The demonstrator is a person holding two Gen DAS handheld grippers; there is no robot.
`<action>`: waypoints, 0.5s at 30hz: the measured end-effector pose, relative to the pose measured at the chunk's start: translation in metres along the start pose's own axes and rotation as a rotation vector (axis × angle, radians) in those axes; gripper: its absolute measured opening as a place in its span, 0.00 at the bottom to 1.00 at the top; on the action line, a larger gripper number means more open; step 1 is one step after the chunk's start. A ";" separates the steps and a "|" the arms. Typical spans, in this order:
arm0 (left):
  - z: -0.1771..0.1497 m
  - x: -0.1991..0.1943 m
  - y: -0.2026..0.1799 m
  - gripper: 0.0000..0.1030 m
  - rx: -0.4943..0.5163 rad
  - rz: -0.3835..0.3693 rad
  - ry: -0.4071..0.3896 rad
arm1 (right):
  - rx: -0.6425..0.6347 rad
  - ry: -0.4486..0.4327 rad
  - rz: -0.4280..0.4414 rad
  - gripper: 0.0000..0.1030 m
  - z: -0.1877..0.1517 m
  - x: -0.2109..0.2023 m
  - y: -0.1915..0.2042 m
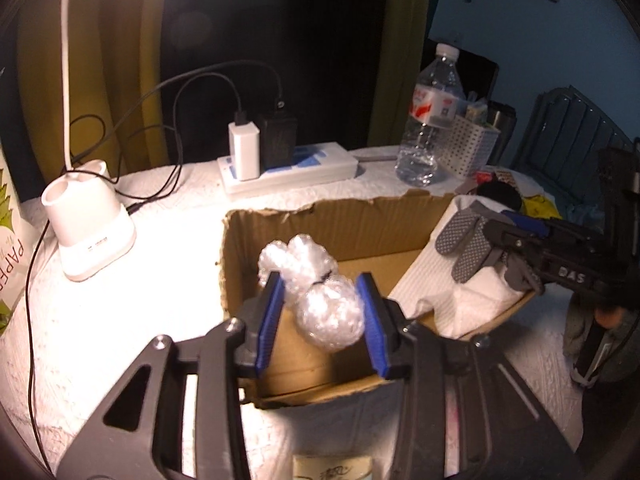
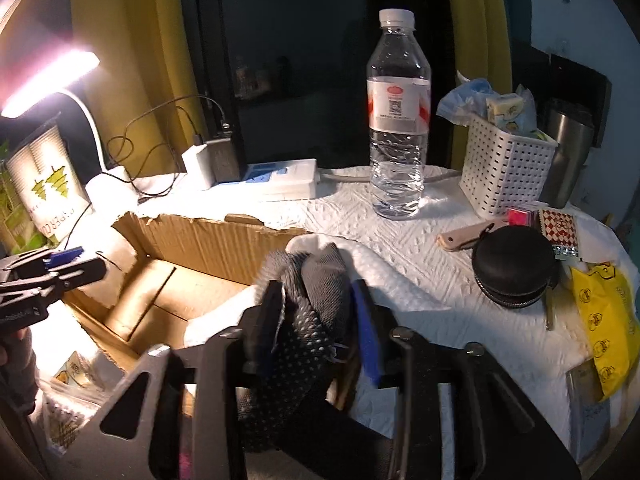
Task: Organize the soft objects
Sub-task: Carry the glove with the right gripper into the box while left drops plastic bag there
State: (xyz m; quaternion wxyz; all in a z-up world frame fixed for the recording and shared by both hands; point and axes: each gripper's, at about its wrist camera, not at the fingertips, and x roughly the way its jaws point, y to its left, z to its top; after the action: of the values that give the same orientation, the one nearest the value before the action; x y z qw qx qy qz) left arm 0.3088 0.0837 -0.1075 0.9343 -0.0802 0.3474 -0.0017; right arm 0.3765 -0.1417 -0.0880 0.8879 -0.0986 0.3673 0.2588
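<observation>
A lamp-lit table point(image 2: 420, 240) covered in white paper towel carries an open cardboard box point(image 1: 320, 232). Over the box, the left gripper point(image 1: 320, 312) has its blue-padded fingers point(image 1: 270, 312) partly spread around a bubble-wrap bundle point(image 1: 316, 284), the pads at its sides. The right gripper point(image 2: 316, 320) stands partly spread around a grey dotted glove point(image 2: 312, 304) above white folded cloth point(image 1: 448, 280) at the box's right end.
</observation>
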 end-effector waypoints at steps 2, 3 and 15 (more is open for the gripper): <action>0.000 0.000 0.002 0.52 -0.012 0.007 0.005 | -0.013 -0.002 0.016 0.56 0.000 -0.001 0.003; 0.000 -0.002 0.003 0.56 -0.019 0.007 0.000 | -0.017 -0.005 0.012 0.56 0.000 -0.002 0.005; -0.005 -0.042 -0.003 0.61 -0.012 -0.002 -0.065 | -0.011 -0.037 -0.030 0.56 -0.006 -0.043 0.012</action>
State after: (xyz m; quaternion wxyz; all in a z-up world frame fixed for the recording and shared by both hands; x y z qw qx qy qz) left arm 0.2740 0.0830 -0.0834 0.9445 -0.0862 0.3170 0.0018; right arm 0.3406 -0.1506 -0.0620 0.8977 -0.1043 0.3479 0.2493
